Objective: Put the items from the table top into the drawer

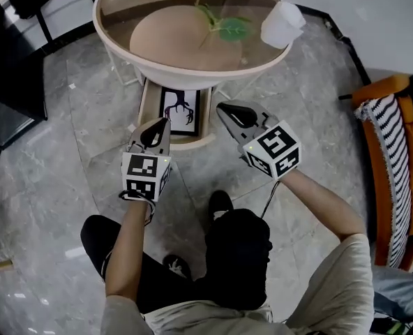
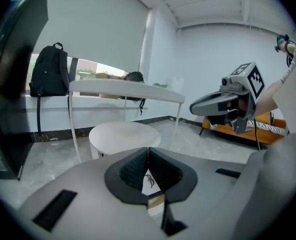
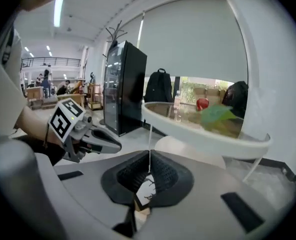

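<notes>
- Round glass counter (image 1: 123, 44): two of the task's things lie on it.
- Drawer (image 1: 148, 107): open under the counter's near edge, with a printed card (image 1: 180, 110) inside.
- Left gripper (image 1: 158, 128) and right gripper (image 1: 227, 110): both in front of the drawer, fingers (image 2: 133, 171) pressed together, holding nothing.
- White cup (image 1: 282, 24): at the counter's right edge. It is likely light and crushable, so pinch the rim gently.
- Green leaf (image 1: 229, 28): near the middle, probably limp. Take it by the stem.

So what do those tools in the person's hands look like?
The left gripper and right gripper are grey beak-shaped shells with black ribbed pads, each carrying a cube of black-and-white square markers. A dark cable hangs from the right one.
</notes>
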`<state>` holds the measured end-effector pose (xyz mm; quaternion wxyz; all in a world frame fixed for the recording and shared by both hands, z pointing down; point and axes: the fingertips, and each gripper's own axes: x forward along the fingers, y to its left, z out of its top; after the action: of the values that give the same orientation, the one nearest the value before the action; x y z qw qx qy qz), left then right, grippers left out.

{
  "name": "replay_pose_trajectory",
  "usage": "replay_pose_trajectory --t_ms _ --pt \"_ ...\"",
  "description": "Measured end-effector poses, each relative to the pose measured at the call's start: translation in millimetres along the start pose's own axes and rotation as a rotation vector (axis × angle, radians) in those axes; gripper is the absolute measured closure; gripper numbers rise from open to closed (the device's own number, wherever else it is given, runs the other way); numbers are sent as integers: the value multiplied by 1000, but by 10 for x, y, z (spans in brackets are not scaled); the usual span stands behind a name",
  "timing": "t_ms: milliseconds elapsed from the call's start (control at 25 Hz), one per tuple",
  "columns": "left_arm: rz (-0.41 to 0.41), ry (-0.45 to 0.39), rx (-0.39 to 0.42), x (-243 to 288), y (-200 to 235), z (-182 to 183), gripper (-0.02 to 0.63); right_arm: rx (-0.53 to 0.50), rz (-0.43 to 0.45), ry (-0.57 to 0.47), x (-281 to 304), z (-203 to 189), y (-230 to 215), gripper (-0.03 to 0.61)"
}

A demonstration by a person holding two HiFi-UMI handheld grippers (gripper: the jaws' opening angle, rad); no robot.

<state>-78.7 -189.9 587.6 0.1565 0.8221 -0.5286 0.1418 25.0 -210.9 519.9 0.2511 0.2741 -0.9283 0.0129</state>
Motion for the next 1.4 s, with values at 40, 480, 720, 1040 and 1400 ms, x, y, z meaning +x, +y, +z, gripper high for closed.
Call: replay_pose_trajectory --t_ms 40,480,720,1040,1400 --pt "1 -22 -7 -79 33 146 591 -13 5 -26 -117 198 1 543" --pt "-6 -204 58 -352 -55 1555 589 -16 -231 16 -444 1183 -1338 541" --pt "-64 -194 112 -110 -354 1737 589 71 -222 32 -192 1000 -1591 424" --pt "-51 -177 135 116 -437 1826 589 115 -153 78 235 860 -1669 359" --pt "-37 -151 141 242 -395 1808 589 35 -136 127 471 810 -1673 373"
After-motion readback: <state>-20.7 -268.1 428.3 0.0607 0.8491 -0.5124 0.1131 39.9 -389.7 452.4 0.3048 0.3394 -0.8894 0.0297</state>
